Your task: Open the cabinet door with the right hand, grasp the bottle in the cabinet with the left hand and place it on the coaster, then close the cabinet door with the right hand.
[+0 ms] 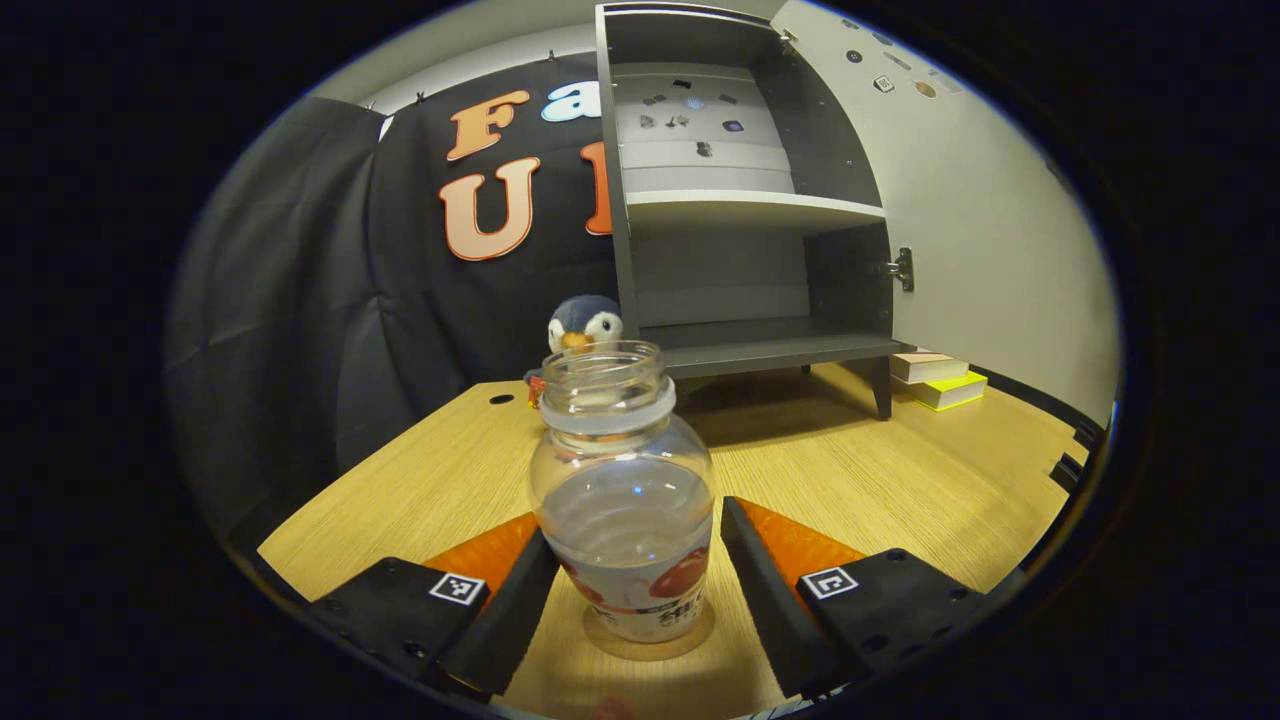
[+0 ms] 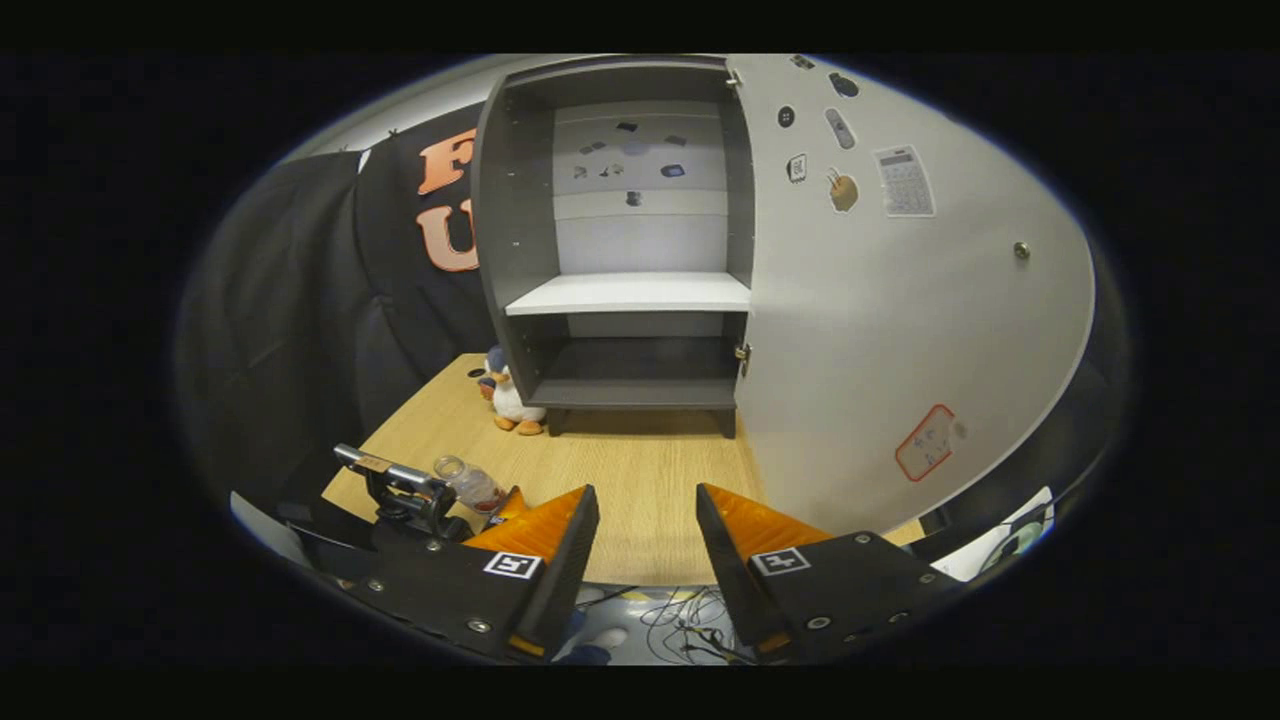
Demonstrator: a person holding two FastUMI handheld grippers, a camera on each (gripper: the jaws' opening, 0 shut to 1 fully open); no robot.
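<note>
- In the left gripper view, the clear, capless plastic bottle with a red-and-white label (image 1: pixel 625 500) stands upright at lower centre on a round, tan coaster (image 1: pixel 650 640) on the light wooden table (image 1: pixel 900 470).
- The left gripper (image 1: pixel 632 590) has its fingers either side of the bottle's lower body; a narrow gap shows on each side, so they are spread and not pressing.
- The dark grey cabinet (image 1: pixel 740 190) sits at upper centre, its white door (image 1: pixel 990 230) swung open to the right, both shelves bare.
- A small blue-and-white plush penguin (image 1: pixel 585 325) is beside the cabinet's left foot; stacked books (image 1: pixel 935 378) lie at right.
- In the right gripper view, the right gripper (image 2: pixel 647 540) is at bottom centre, fingers wide apart and holding nothing, above the table's near edge.
</note>
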